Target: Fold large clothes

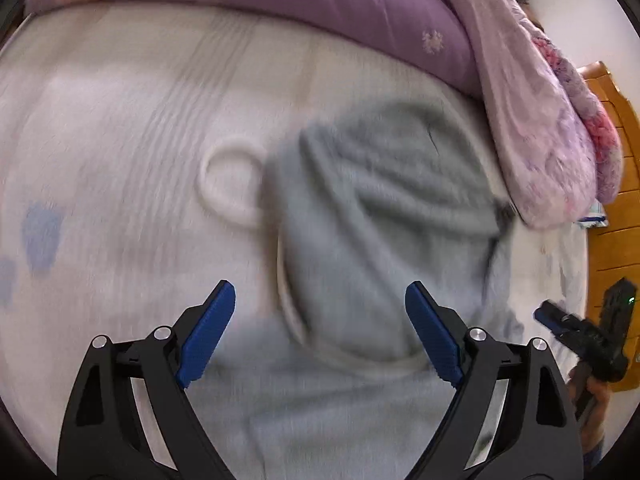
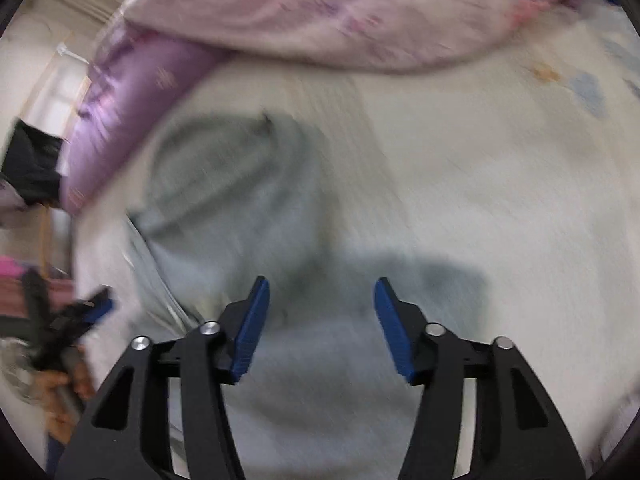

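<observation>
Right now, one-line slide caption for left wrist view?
Open left gripper above a crumpled grey garment on a white bedsheet, purple quilt behind.

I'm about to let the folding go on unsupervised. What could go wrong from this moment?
1. Both views are motion-blurred, and the left gripper and right gripper are open and empty over the grey garment; a grab now might miss its edge.
2. The garment is bunched and creased, so closing could pinch several layers, or the white sheet underneath.
3. The pink quilt lies right beside the garment and could get snagged.
</observation>
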